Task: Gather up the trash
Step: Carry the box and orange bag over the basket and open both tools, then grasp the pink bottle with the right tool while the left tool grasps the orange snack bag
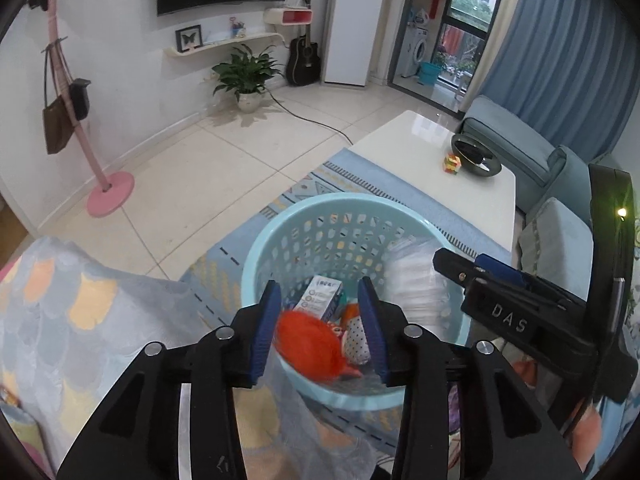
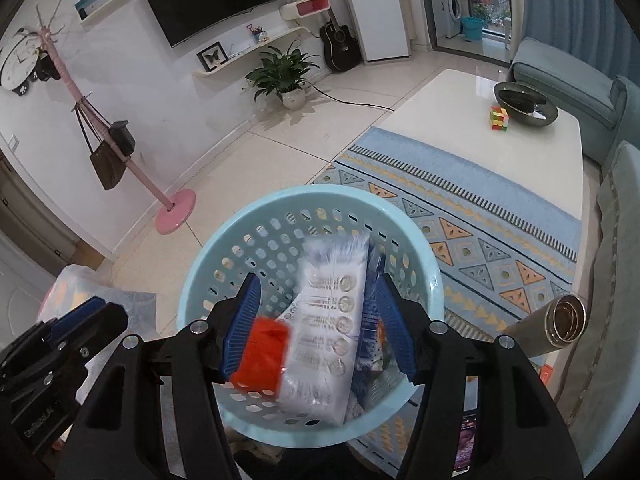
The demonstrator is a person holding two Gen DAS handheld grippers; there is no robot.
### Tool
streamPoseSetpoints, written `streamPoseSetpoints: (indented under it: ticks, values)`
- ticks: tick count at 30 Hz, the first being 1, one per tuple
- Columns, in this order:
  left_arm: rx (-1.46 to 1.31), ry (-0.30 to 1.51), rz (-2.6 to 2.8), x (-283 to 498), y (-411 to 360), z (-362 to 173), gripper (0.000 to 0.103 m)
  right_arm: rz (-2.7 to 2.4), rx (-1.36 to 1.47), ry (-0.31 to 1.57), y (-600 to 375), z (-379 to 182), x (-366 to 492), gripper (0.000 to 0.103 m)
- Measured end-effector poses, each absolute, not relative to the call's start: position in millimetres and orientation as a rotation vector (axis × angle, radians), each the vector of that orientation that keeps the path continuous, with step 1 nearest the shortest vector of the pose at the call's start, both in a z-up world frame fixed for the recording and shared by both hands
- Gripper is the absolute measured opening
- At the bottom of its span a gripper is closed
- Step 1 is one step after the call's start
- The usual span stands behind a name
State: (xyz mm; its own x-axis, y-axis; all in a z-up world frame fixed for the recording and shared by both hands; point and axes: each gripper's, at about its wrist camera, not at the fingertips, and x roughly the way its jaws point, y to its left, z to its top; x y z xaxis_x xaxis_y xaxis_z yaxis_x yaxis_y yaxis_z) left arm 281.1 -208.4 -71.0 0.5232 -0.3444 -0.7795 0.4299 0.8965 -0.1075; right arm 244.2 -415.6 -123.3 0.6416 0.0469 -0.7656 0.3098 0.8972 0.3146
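Note:
A light blue perforated basket (image 1: pixel 280 232) (image 2: pixel 224 256) stands on the patterned rug. In the left wrist view, my left gripper (image 1: pixel 320 328) is open above it, and a blurred orange-red wad (image 1: pixel 308 344) is between its jaws, over a small carton (image 1: pixel 320 298) and other trash in the basket. In the right wrist view, my right gripper (image 2: pixel 316 324) is open above the basket, with a white plastic packet (image 2: pixel 328 332) blurred between its jaws and the orange-red wad (image 2: pixel 262 356) beside it. The right gripper also shows in the left wrist view (image 1: pixel 512 300).
A white coffee table (image 2: pixel 460 120) holds a dark bowl (image 2: pixel 524 104) and a colour cube (image 2: pixel 498 118). A blue sofa (image 2: pixel 616 240) runs along the right. A pink coat stand (image 2: pixel 172 212), a potted plant (image 2: pixel 286 76) and a patterned blanket (image 1: pixel 72 320) are on the left.

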Motion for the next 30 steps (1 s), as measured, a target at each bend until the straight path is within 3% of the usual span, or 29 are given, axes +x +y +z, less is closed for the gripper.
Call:
streamPoseSetpoints:
  ticks: [5, 16, 30]
  values:
    - [0.077, 0.878, -0.456, 268, -195, -56, 0.045, -0.137, 0.477, 0.857, -417, -117, 235, 0.056]
    - [-0.012, 0.725, -0.396, 202, -126, 11, 0.051, 0.002, 0.439, 0.734, -366, -46, 186, 0.056]
    - [-0.170, 0.610, -0.117, 132, 51, 51, 0.052, 0.290, 0.266, 0.744, -194, 3, 148, 0.056]
